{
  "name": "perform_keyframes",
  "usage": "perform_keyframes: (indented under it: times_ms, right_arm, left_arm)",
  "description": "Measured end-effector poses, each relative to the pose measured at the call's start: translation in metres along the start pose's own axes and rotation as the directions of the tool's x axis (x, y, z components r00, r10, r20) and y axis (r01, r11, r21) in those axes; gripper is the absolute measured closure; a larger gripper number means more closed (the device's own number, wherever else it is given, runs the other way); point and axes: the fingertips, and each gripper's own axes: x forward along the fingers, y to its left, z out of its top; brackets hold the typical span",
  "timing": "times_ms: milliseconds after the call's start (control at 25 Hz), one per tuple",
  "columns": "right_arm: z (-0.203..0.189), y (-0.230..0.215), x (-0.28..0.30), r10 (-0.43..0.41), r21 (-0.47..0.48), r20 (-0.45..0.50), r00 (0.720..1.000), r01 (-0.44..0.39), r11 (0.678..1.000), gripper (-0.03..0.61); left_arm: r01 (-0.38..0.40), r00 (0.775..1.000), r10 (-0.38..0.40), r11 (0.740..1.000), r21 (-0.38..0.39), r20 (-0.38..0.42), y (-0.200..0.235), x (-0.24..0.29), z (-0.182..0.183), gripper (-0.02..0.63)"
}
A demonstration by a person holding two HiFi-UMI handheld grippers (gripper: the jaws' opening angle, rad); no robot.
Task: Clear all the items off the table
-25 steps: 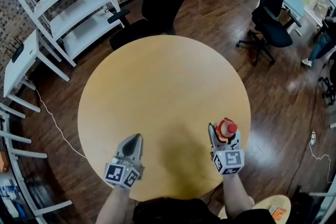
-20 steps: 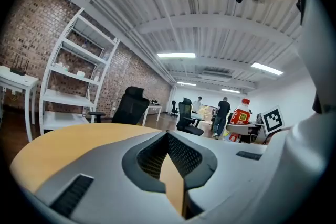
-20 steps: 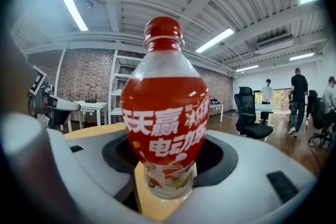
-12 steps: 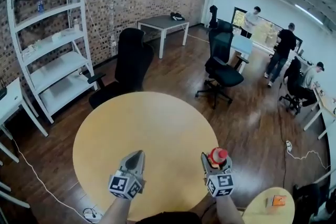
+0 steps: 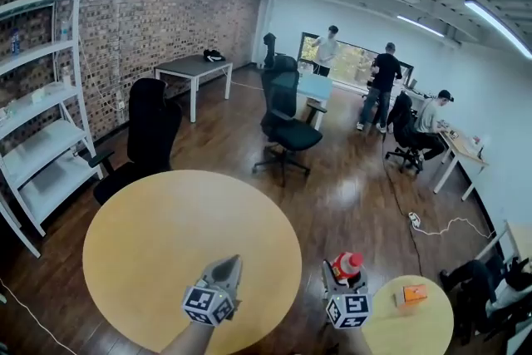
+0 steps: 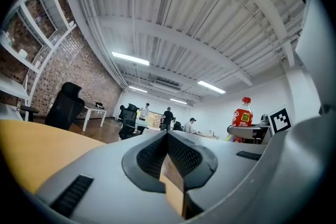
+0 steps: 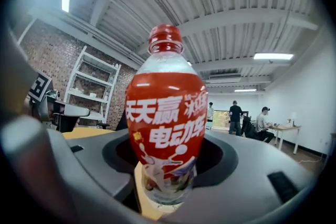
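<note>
One red bottle [image 7: 165, 113] stands clamped in the right hand-held gripper [image 5: 343, 271]; the left hand-held gripper [image 5: 226, 263] is closed, empty.

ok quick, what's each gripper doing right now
left gripper: closed, holding nothing
right gripper: closed on the red bottle

Head view above — gripper views low.

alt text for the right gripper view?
A clear plastic bottle with a red label and red cap stands upright, clamped in the jaws of the grey right gripper. Behind it are a brick wall, white shelving and people at a desk far off.
</note>
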Motion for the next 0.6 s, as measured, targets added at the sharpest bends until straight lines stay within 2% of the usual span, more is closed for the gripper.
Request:
perform_keyframes:
  times_ms: [200, 320, 440, 600]
  right_arm:
    - [-0.015, -0.061, -0.035, -0.063, 0.03, 0.021, 0.998, 0.062, 0.998, 0.305]
    - [-0.024, -0.114, -0.063, -0.099, 0.041, 0.021, 0.995, 0.099, 0.994, 0.305]
    - [-0.037, -0.176, -0.096, -0.176, 0.035, 0.013, 0.984, 0.175, 0.984, 0.307]
    - [-0.063, -0.257, -0.146, -0.298, 0.041, -0.028, 0.954, 0.299, 0.953, 0.307]
  left_arm:
    - [0.098, 0.995, -0.098, 0.995, 0.022, 0.0, -0.069, 0.042, -0.013, 0.612]
    - [0.154, 0.988, -0.154, 0.988, -0.002, 0.003, -0.124, 0.077, -0.026, 0.612]
    - [0.257, 0.966, -0.257, 0.966, -0.014, -0.014, -0.191, 0.107, -0.051, 0.612]
    - [0.378, 0.923, -0.381, 0.924, -0.049, -0.048, -0.281, 0.146, -0.095, 0.612]
